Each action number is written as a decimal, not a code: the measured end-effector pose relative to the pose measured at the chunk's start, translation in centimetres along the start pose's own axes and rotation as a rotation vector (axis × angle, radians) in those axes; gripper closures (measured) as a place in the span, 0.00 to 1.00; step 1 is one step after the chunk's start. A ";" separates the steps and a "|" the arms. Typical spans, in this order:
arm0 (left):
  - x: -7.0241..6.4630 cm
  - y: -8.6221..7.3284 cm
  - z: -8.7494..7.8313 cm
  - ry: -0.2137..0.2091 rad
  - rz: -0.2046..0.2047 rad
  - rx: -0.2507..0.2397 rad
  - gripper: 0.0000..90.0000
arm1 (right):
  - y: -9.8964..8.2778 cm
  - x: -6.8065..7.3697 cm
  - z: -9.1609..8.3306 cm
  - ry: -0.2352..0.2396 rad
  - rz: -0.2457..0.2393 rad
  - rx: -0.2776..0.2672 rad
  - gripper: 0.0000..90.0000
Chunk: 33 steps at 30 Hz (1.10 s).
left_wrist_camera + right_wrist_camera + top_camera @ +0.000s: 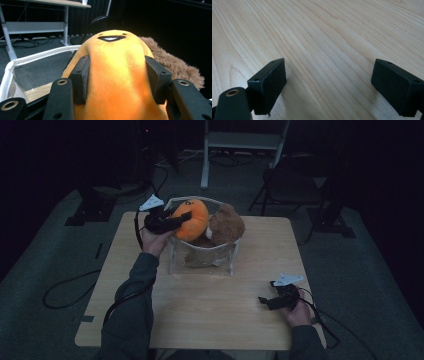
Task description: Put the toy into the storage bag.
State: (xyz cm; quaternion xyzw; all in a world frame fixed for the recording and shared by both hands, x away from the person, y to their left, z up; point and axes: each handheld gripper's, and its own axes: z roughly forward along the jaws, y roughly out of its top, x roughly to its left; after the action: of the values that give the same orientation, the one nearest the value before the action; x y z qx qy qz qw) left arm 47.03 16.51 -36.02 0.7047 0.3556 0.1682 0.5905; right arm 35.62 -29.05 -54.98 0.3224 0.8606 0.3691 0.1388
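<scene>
Jaws, right: the right gripper [272,302] rests low at the near right of the wooden table [215,320]; in the right gripper view its two black pads [268,83] stand wide apart with only bare wood grain between them, holding nothing.
Jaws, left: about half closed, the left gripper [117,77] has its pads pressed into both flanks of the orange plush toy [116,75], which bulges between them; it has hold of the toy.
Orange plush toy: held up at the left rim of the clear bag [202,257], partly over its opening, just beside the brown plush toy [226,224].
Clear bag: stands upright toward the far middle of the table, its white-trimmed rim [37,56] open.
Open room: a broad bare stretch of table lies between the bag and the near edge; the right gripper sits close to the right edge.
Beyond the table: grey floor [60,265] with loose cables, a pale desk frame [240,142], a dark folding chair [292,185].
Hard to make out: the surroundings are very dark; the bag's lower contents blur behind the plastic; the orange toy's lower part is cut off by the left gripper view's bottom edge.
</scene>
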 end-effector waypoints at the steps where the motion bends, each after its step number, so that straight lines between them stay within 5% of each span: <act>1: 0.0 -0.1 0.0 0.000 -0.002 0.001 0.51 | 0.0 0.0 0.0 0.000 0.000 0.000 0.13; 33: 0.0 -0.8 0.6 0.063 0.017 0.073 0.50 | 0.0 0.0 0.0 0.000 0.000 0.000 0.13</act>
State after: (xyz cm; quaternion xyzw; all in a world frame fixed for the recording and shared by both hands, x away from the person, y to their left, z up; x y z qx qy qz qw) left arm 47.15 16.09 -36.96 0.7232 0.3737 0.1821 0.5514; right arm 35.62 -29.05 -54.98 0.3224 0.8606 0.3691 0.1387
